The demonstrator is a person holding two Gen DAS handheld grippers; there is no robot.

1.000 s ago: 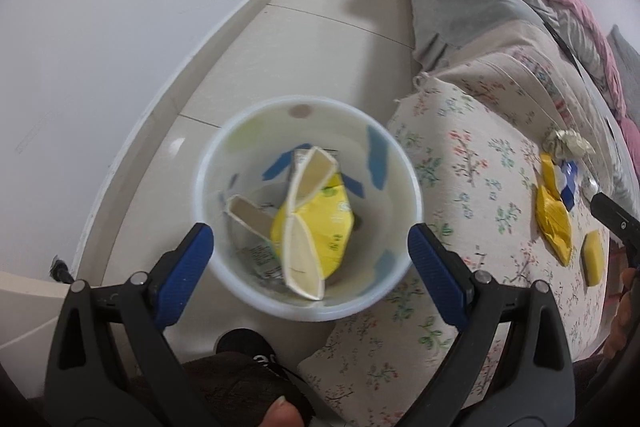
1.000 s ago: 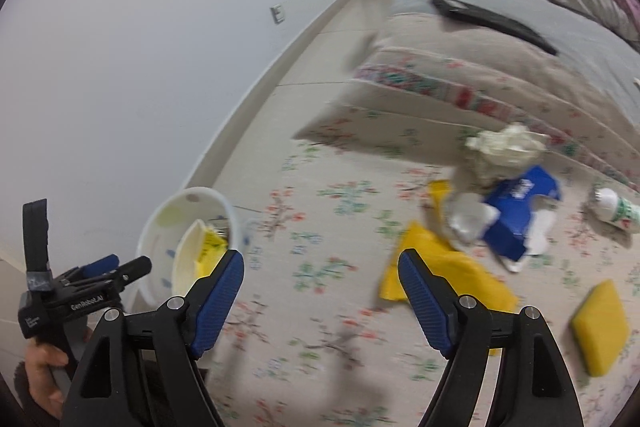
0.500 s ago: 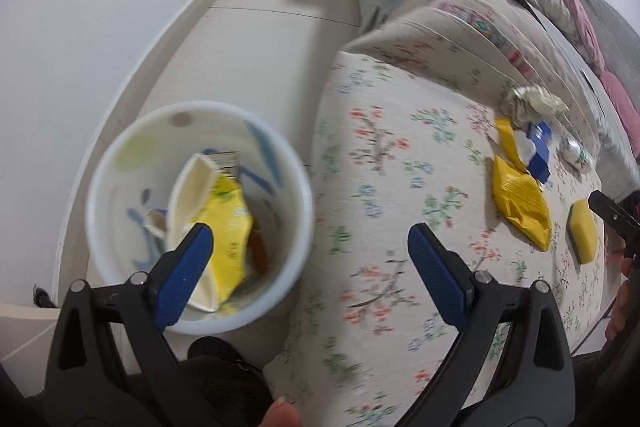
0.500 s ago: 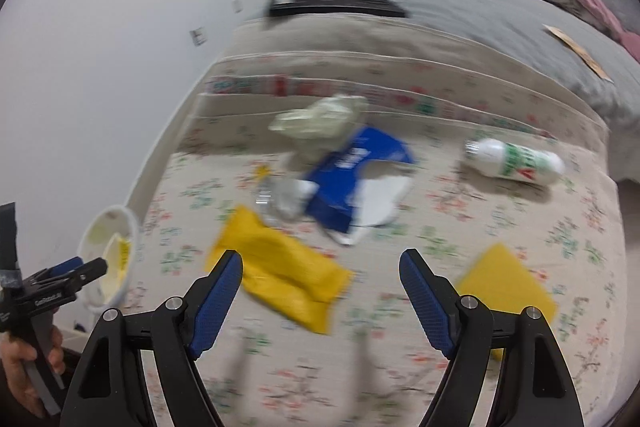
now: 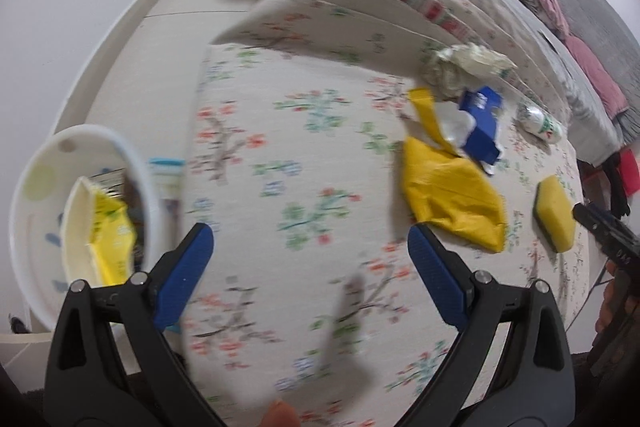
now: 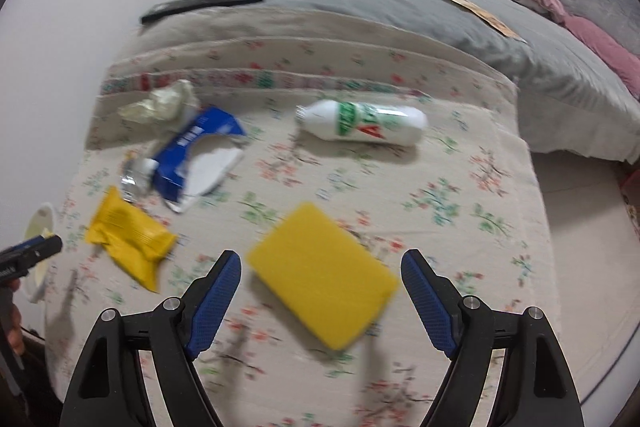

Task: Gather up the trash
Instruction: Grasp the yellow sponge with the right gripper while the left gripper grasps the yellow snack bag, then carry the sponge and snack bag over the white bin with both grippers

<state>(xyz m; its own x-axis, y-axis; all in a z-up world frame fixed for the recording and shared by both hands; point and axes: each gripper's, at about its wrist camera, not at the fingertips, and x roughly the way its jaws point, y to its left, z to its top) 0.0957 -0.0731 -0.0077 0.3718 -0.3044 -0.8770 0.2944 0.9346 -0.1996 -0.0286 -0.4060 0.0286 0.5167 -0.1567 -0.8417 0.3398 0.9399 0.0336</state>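
Hovering over floral bedspread (image 6: pixel 460 195), my right gripper (image 6: pixel 321 281) is spread wide w/ yellow sponge (image 6: pixel 322 277) between its fingers, nothing gripped. My left gripper (image 5: pixel 311 261) gapes empty too; yellow wrapper (image 5: pixel 452 199) lies just right of it, white bin (image 5: pixel 24 227) at left.

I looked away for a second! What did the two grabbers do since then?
The left gripper swung from above the bin to over the bed. The right gripper swung right, over the yellow sponge. Both are open, holding nothing. The trash hasn't moved.
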